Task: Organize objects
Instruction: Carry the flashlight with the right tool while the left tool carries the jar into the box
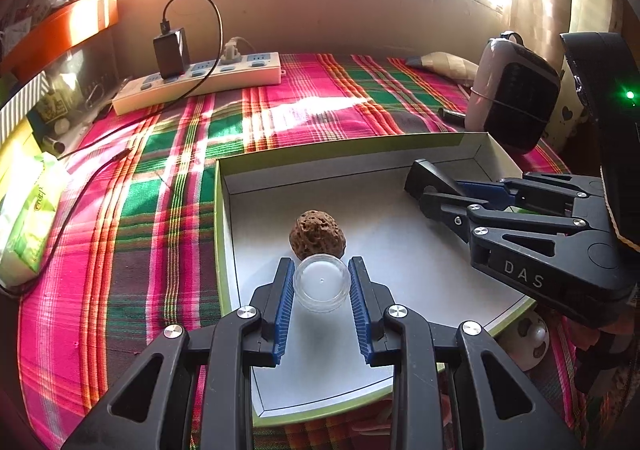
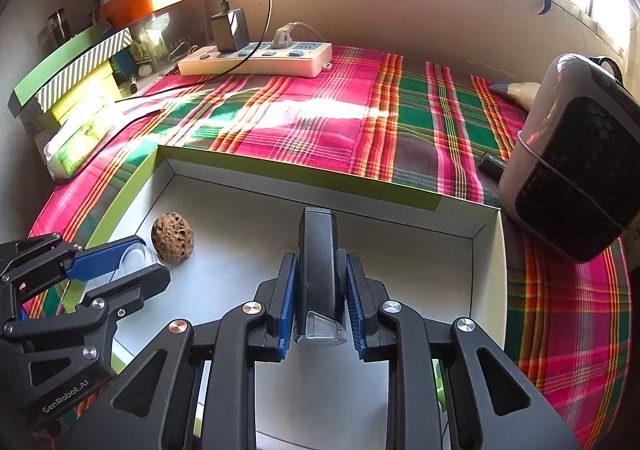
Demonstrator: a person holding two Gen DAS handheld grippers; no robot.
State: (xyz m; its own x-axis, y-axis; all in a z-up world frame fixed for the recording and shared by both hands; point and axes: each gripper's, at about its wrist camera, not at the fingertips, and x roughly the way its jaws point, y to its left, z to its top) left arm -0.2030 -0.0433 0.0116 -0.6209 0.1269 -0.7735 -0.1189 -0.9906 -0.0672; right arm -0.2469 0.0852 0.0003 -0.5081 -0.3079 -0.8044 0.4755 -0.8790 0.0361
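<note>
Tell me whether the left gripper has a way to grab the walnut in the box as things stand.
Probably not yet: the left gripper is shut on a small clear jar, which sits directly in front of the walnut. It must release the jar first.

Black grippers, blue ribbed fingers (image 1: 281, 300), silver screws.

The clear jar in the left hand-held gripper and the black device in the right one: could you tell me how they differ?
The clear jar is round, squat and see-through; the black device is long, slim and opaque apart from a clear end. The jar sits close to the walnut; the device is well apart from it. Both are clamped between blue pads above the white box.
</note>
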